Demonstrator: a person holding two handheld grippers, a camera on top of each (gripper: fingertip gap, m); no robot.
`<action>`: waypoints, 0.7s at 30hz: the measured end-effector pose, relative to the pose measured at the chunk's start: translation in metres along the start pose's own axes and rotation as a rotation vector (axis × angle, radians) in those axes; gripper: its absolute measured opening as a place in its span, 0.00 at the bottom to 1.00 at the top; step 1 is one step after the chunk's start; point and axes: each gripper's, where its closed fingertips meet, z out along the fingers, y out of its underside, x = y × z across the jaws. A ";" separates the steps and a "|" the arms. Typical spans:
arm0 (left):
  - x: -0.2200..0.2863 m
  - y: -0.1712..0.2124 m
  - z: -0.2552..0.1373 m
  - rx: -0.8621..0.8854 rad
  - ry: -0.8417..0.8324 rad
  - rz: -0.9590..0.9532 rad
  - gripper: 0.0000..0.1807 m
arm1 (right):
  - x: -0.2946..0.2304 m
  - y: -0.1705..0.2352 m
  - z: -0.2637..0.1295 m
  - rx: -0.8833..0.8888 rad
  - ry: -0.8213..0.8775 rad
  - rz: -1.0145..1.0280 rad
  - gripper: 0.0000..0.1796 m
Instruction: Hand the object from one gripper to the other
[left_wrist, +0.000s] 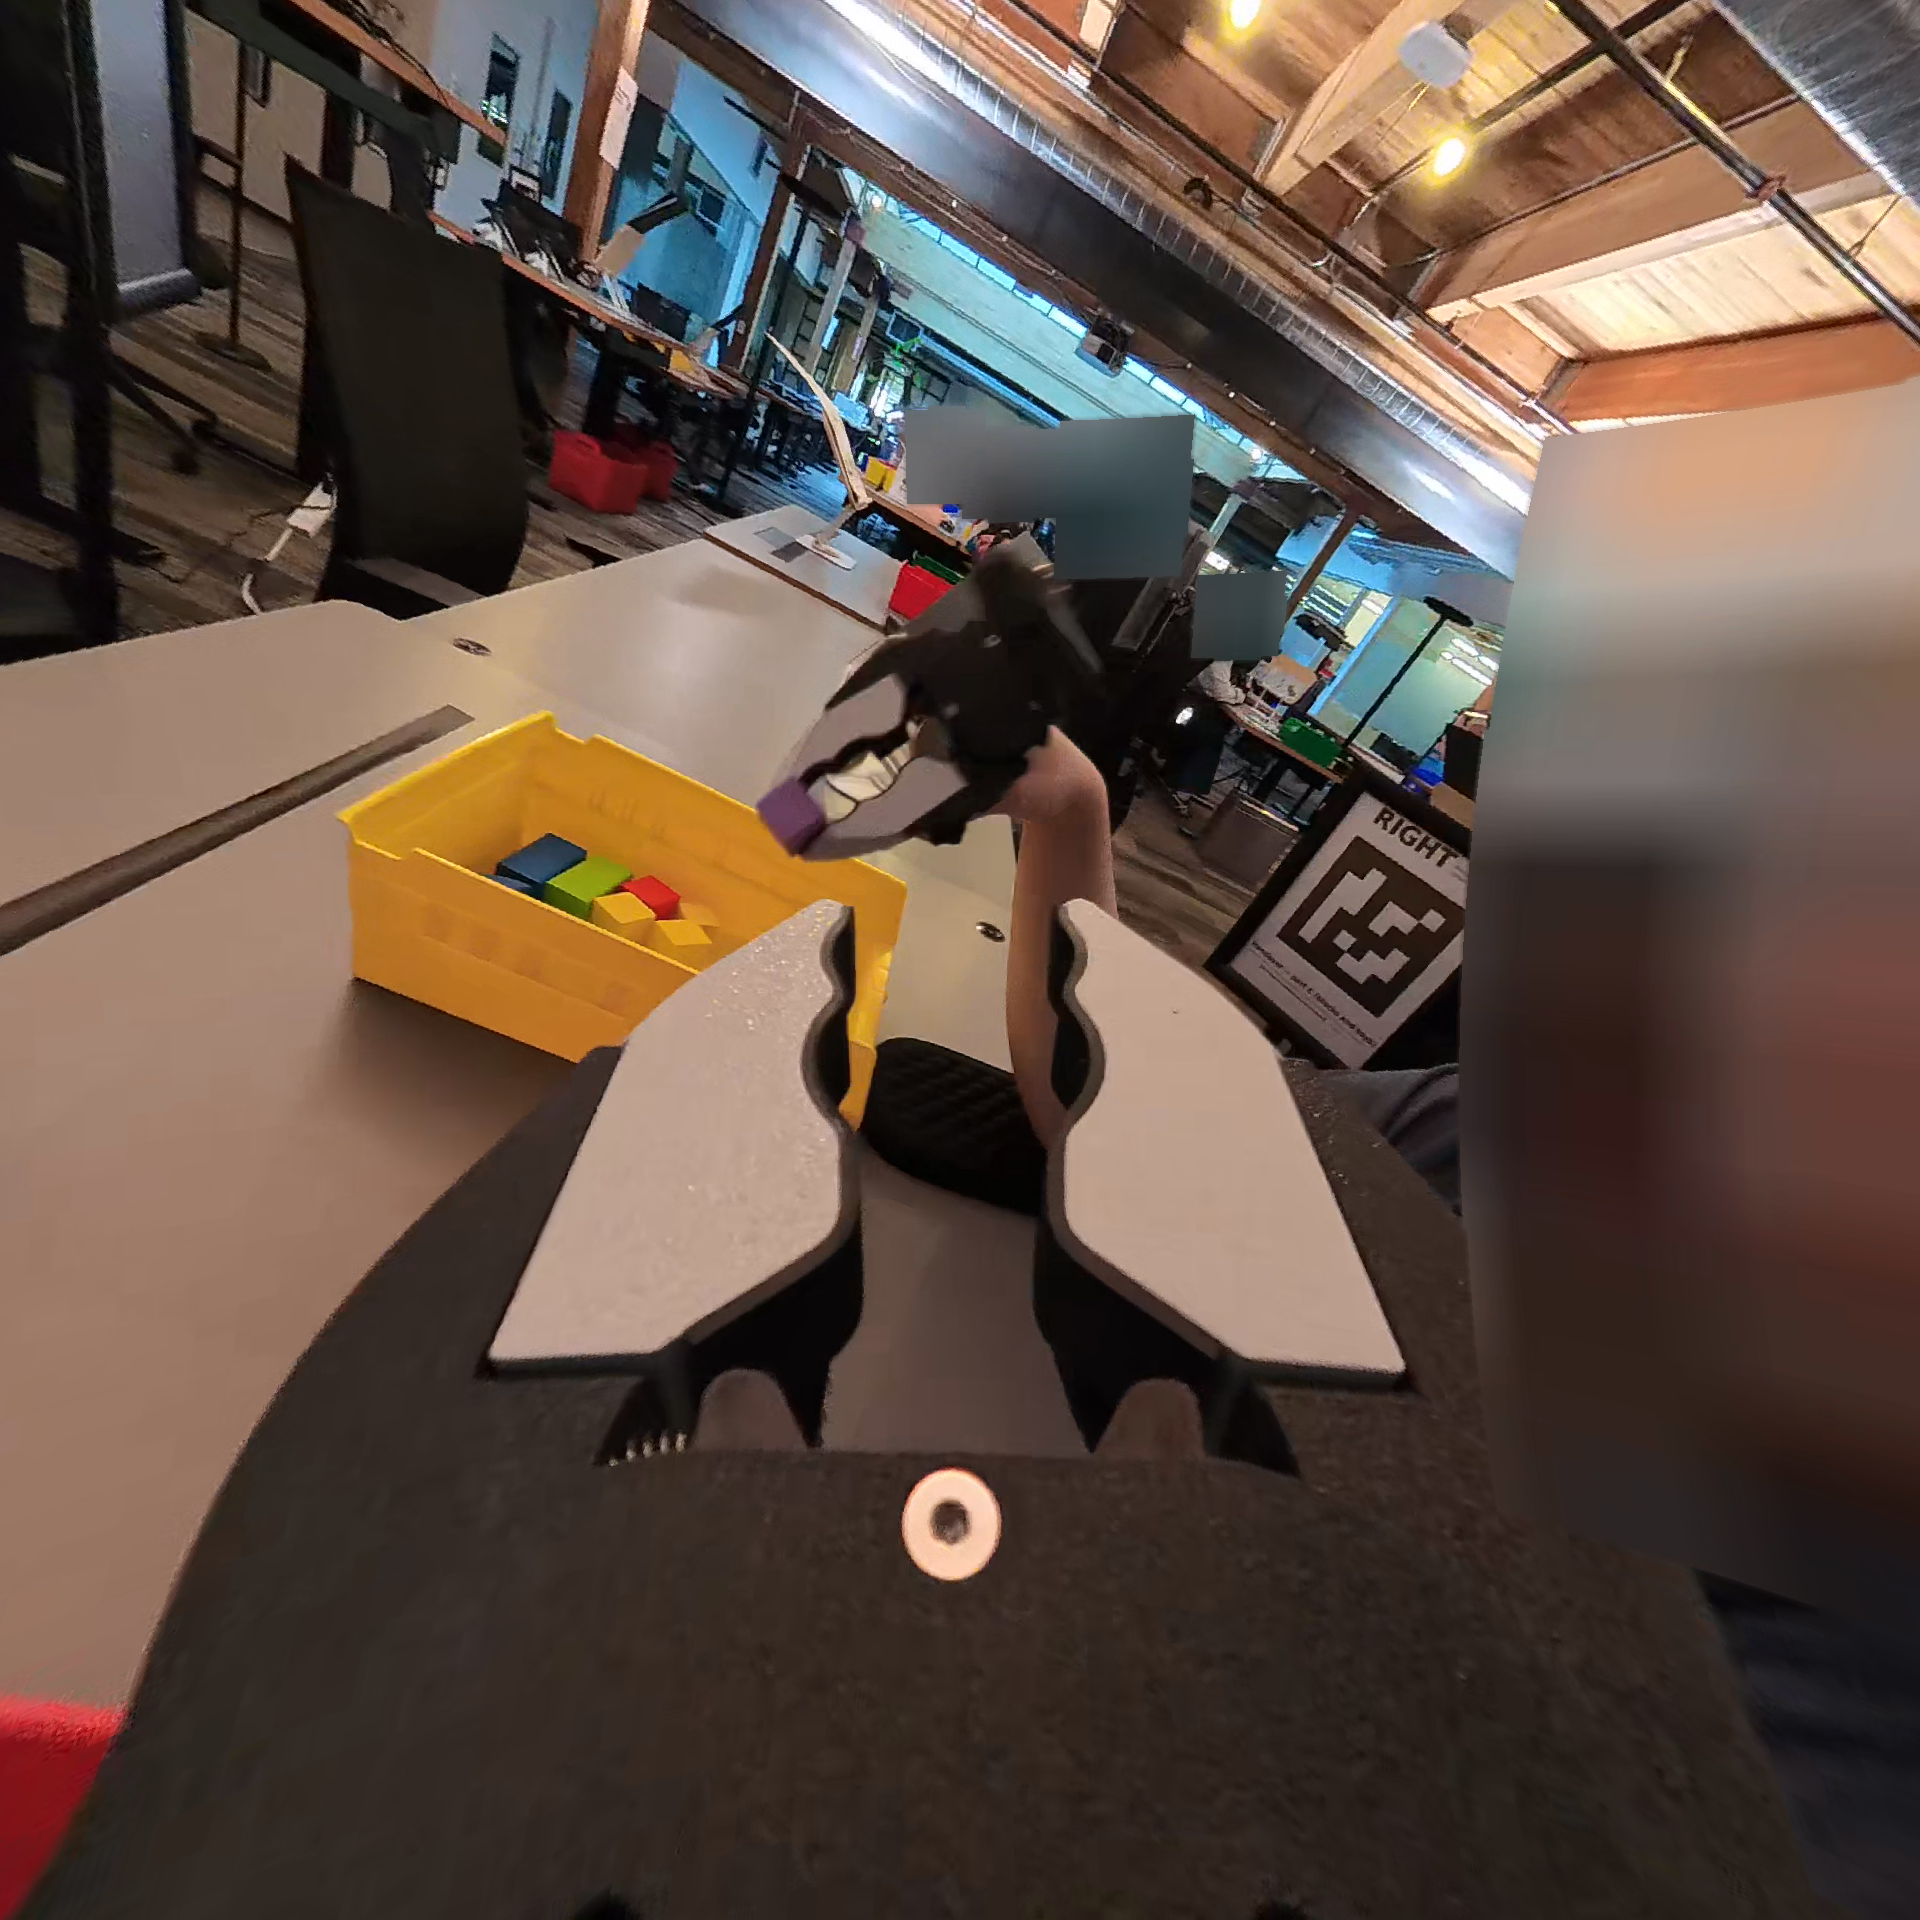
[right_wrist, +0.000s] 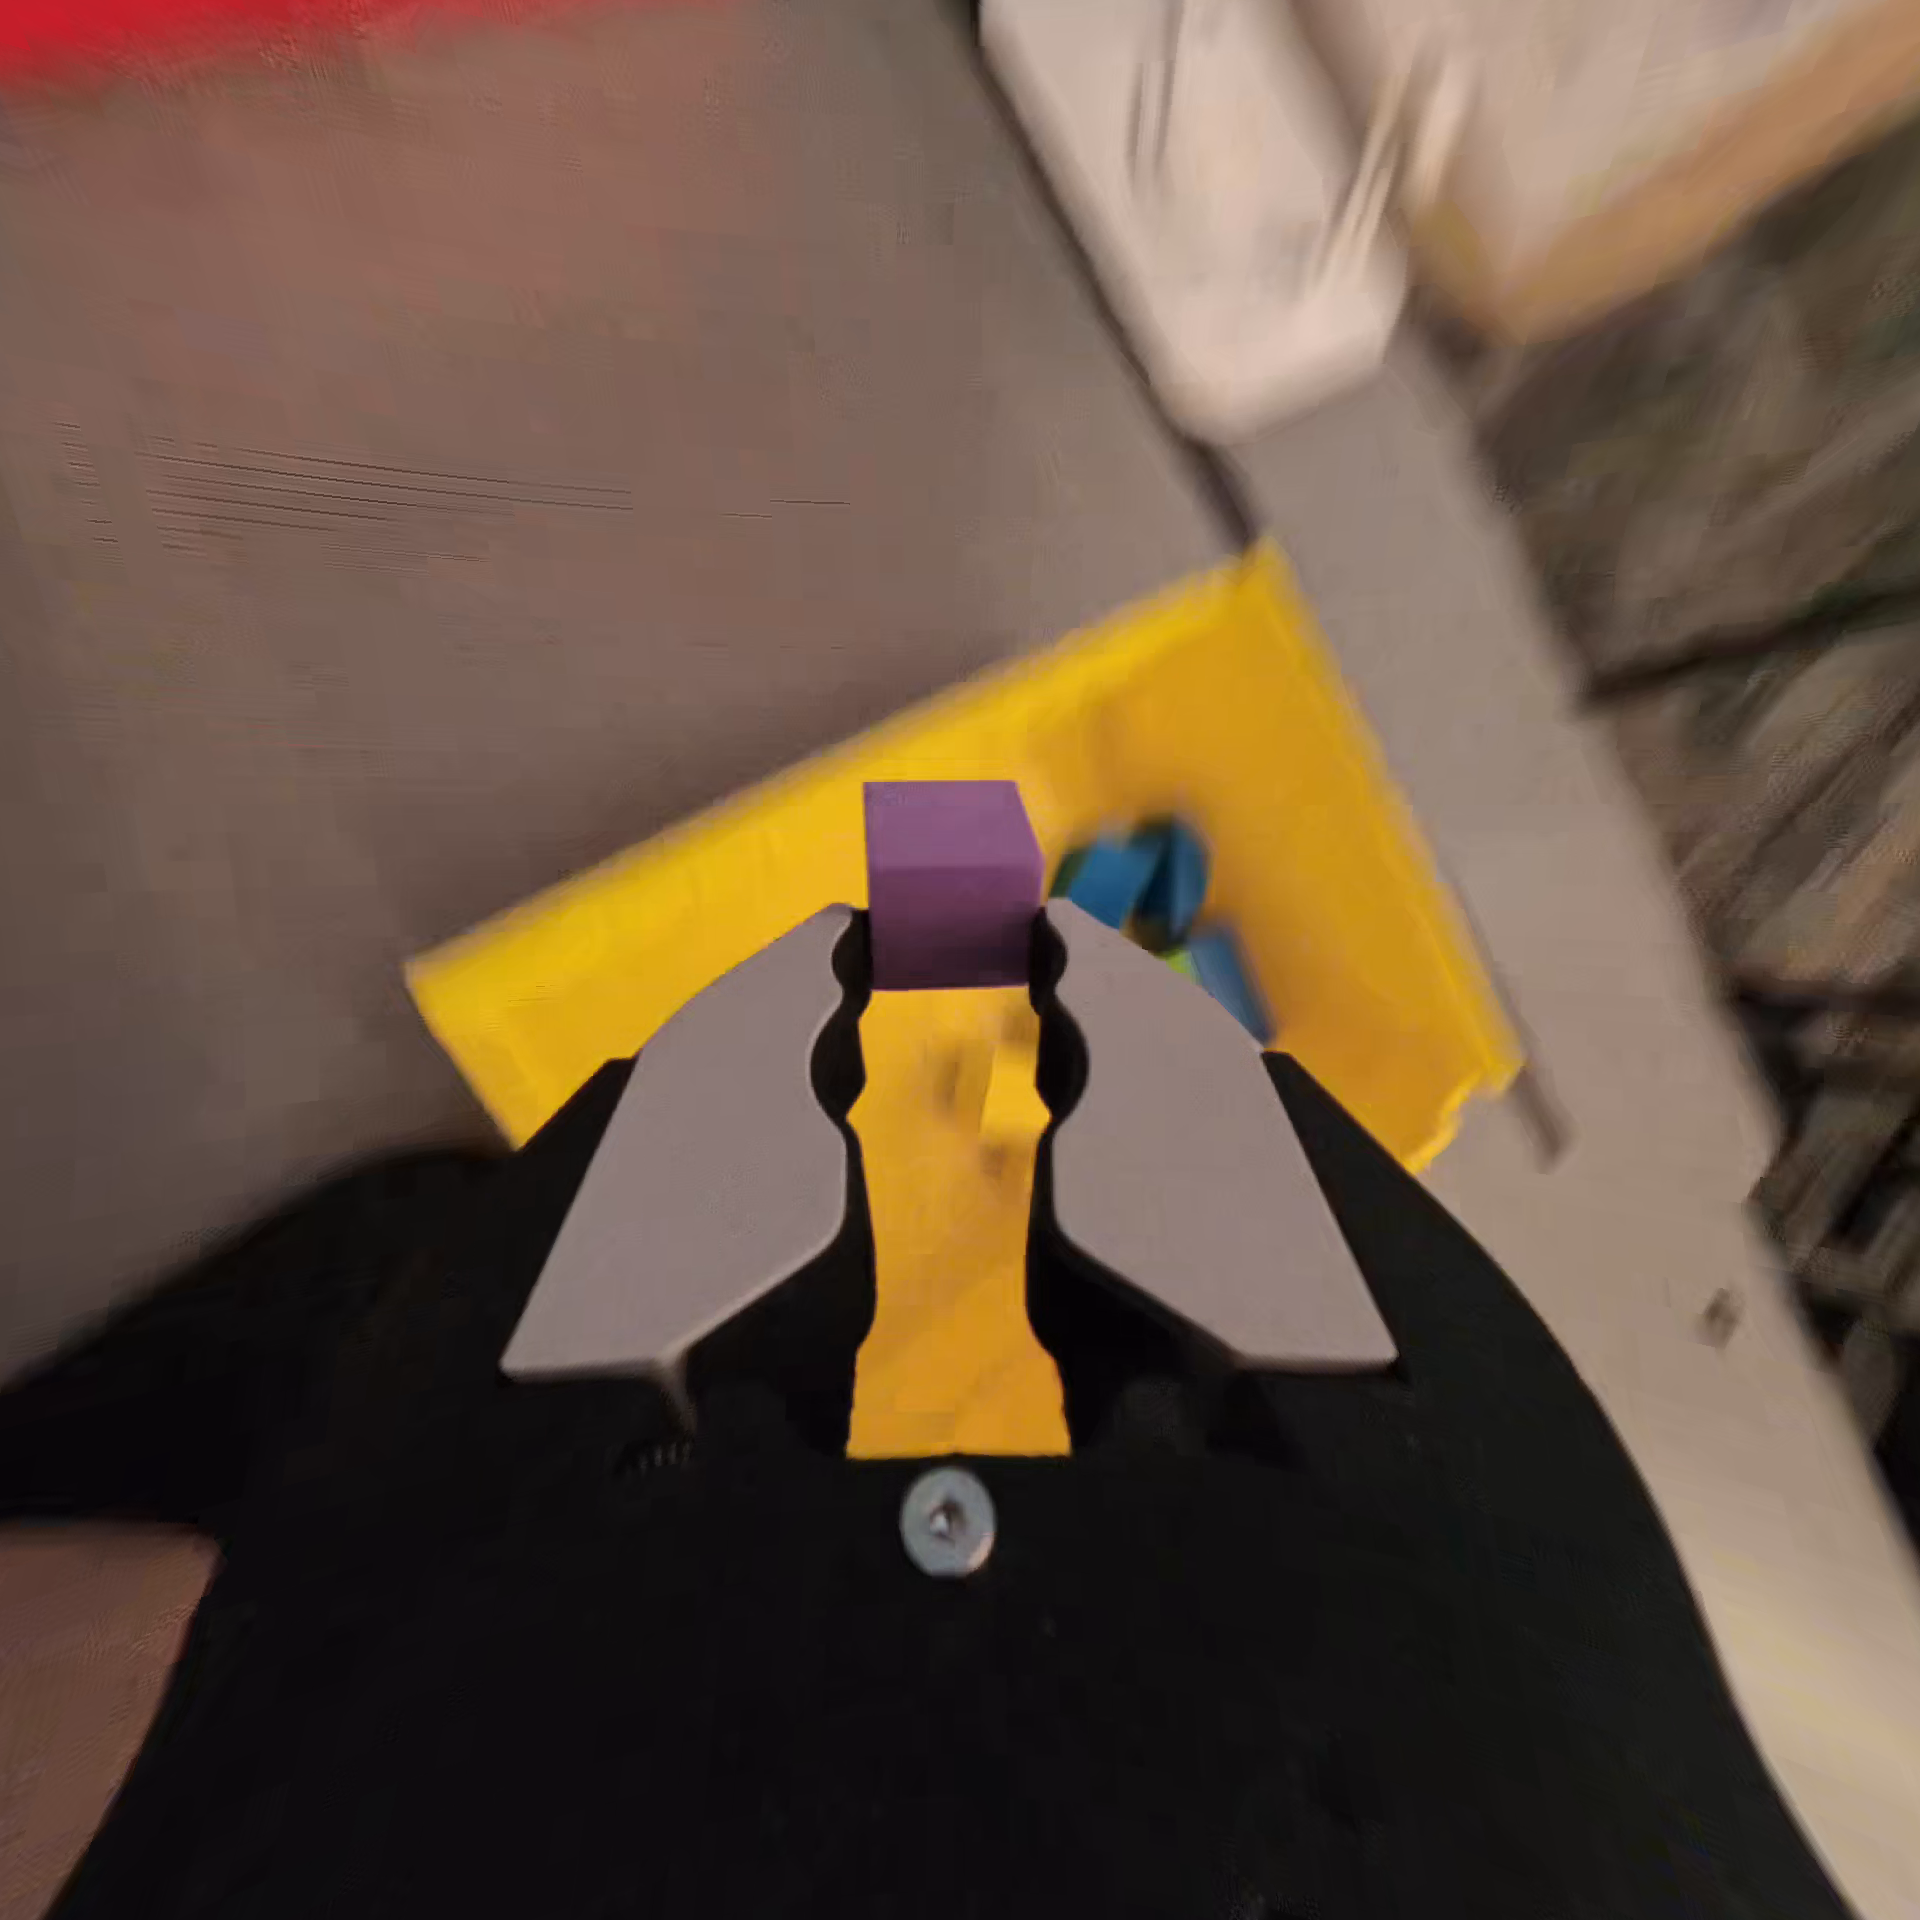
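- The right claw (right_wrist: 948, 914) is closed on a small purple cube of matte, wood-like material (right_wrist: 951, 883). Only the tips of its two grey fingers pinch the cube's lower side faces, so most of the block stands out beyond them.
- The left claw (left_wrist: 954, 914) holds nothing. Its grey fingers are parted with a clear gap between them, through which a bit of dark mat and the person's forearm show.
- The relation that matters: seen from the left claw, the purple cube (left_wrist: 792, 816) lies ahead, above the fingertips and off to the left, well apart from them. The right claw (left_wrist: 821, 821) carries it in the air and points it down and towards the left claw.
- The cube has no long axis, so what counts is which faces are free. The front, top and far faces are bare, while the two gripped sides are taken.
- My reading is that the left claw needs to rise, swing left, and close across a pair of free faces, at a right angle to the right claw's pinch. Its opening looks wider than the cube.
- Below the right claw sits a yellow plastic bin (left_wrist: 436, 914) on the grey tabletop (left_wrist: 208, 1091), holding blue, green, red and yellow cubes (left_wrist: 613, 894). The purple cube hangs over the bin's near edge, so a slip would probably land there.
- The right wrist view is smeared with motion blur, so finer contact detail is hard to judge.
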 end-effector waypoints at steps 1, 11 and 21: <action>0.000 0.000 -0.002 -0.002 -0.007 0.003 0.19 | 0.005 0.038 0.012 -0.152 -0.034 0.055 0.17; 0.003 -0.006 -0.015 0.017 -0.032 0.013 0.19 | -0.013 0.164 0.065 -0.730 -0.300 0.327 0.17; 0.007 -0.008 -0.018 0.025 -0.031 0.017 0.18 | 0.003 0.183 0.083 -0.807 -0.207 0.369 0.17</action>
